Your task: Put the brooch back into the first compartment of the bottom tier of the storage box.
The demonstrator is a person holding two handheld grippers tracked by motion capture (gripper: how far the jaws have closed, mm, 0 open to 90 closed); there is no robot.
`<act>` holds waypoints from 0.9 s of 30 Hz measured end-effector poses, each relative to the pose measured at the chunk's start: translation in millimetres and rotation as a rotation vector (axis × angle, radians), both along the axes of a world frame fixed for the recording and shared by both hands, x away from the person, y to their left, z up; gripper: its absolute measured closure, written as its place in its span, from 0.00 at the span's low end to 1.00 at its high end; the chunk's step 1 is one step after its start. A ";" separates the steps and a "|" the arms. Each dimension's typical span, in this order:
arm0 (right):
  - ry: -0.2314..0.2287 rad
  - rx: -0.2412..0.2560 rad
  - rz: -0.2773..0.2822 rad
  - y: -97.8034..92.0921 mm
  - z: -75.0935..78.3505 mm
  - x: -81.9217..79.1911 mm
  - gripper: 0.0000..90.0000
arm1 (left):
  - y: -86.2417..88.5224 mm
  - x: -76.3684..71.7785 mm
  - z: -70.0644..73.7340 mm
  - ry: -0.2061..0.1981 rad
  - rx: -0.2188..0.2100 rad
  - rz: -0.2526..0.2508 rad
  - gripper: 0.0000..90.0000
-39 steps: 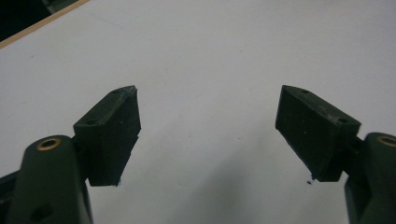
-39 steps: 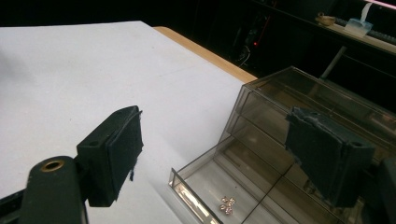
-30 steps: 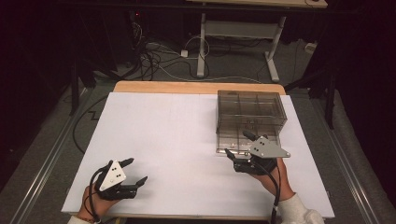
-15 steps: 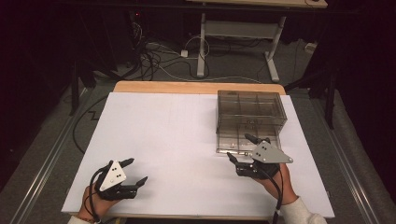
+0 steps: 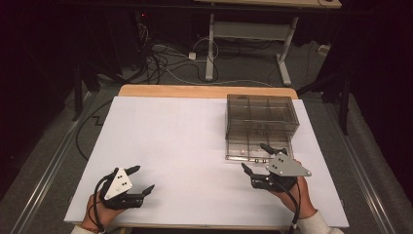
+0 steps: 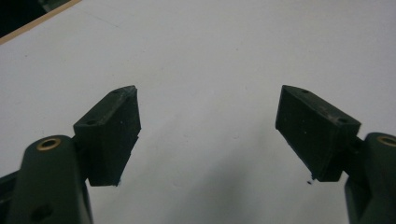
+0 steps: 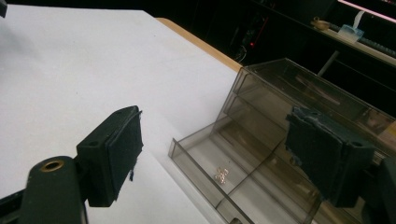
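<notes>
Bare white tabletop (image 5: pixel 185 146) left of the drawer box (image 5: pixel 261 117).

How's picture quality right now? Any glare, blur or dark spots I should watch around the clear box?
High view: table evenly lit, surroundings nearly black, clear drawer box dim but readable. Right gripper view: open drawer fairly sharp, small metal bits glint, near pads soft. Left gripper view: bright sheet washes pale, faint shadow beneath the left tool, slight blur.
</notes>
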State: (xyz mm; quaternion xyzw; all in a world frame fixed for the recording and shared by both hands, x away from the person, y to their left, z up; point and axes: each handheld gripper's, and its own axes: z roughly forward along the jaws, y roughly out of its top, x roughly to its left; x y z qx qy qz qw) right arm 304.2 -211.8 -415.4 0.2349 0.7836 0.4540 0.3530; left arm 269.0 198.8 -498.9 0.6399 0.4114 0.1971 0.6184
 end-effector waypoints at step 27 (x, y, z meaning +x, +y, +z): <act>0.032 0.003 -0.027 -36.0 -18.0 -16.6 0.21 | -3.3 -0.1 -2.4 0.002 0.019 -0.004 0.24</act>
